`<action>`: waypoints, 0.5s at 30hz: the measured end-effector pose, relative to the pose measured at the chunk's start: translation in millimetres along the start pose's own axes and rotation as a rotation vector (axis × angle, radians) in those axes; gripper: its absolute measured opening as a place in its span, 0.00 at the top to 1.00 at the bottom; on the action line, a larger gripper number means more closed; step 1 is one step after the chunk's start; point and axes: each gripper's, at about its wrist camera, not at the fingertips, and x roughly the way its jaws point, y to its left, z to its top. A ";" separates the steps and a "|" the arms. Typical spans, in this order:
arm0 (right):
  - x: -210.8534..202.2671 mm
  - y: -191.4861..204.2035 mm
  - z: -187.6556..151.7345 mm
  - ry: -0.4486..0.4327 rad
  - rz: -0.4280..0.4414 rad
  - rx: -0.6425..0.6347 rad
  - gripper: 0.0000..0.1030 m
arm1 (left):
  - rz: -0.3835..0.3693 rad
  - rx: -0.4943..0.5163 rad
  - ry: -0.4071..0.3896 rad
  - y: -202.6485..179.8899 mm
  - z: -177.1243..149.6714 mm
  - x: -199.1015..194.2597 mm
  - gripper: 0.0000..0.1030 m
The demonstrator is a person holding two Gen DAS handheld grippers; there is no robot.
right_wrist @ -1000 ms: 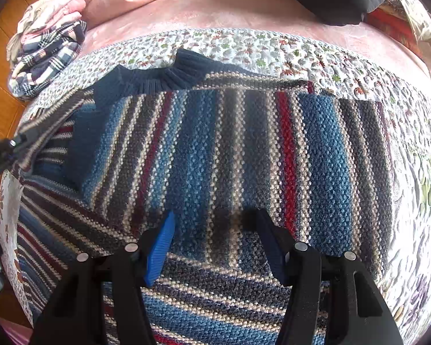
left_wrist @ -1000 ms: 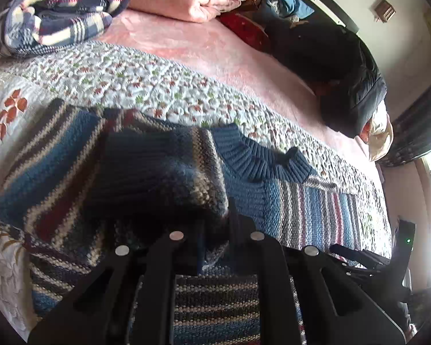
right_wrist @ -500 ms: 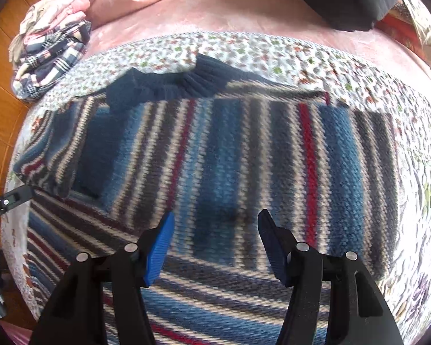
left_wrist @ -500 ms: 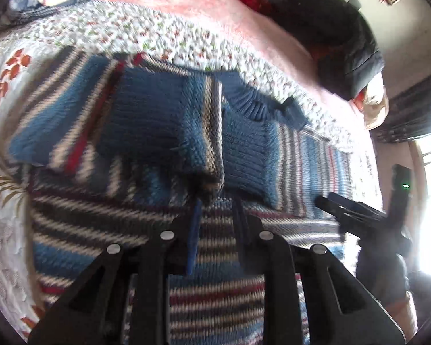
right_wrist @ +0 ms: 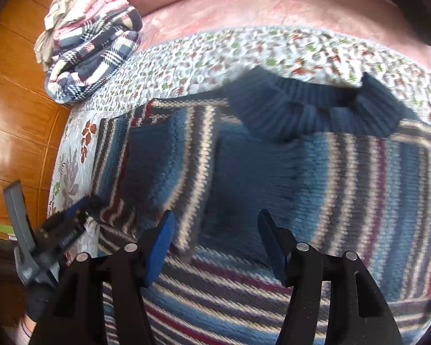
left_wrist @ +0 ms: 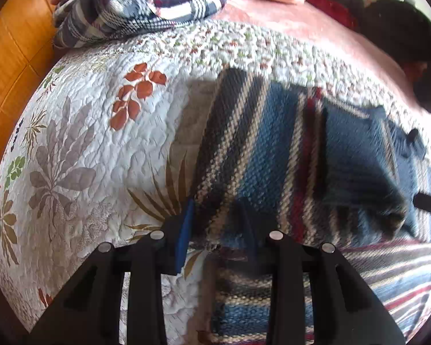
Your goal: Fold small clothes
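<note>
Both of your grippers hung parted over the blue, red and cream striped knitted sweater [right_wrist: 316, 187].
Your left gripper [left_wrist: 218, 230] straddled its folded sleeve edge ungripped; your right gripper [right_wrist: 215, 244] held nothing.

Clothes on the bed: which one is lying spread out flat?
The striped knit sweater, spread on the floral quilt. The plaid garment sits bundled near the pillows.

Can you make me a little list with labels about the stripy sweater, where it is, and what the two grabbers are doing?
sweater: striped sweater, blue, grey, cream and red, navy ribbed collar
sleeve: folded in across the body
lying on: leafy quilt on a bed
left gripper: open, at the sweater's left edge
right gripper: open, over the middle of the sweater
nearby: folded plaid cloth beside the quilt
</note>
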 end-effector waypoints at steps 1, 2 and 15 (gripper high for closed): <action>6.7 3.7 3.0 0.011 0.002 0.006 0.40 | 0.012 0.022 -0.005 -2.0 -1.7 2.2 0.69; 12.0 6.9 5.1 0.019 0.000 0.014 0.40 | 0.018 0.035 -0.008 -3.7 -3.3 3.6 0.69; 13.0 24.0 8.8 0.020 0.022 -0.047 0.90 | -0.065 -0.108 -0.072 11.3 5.1 -23.6 0.68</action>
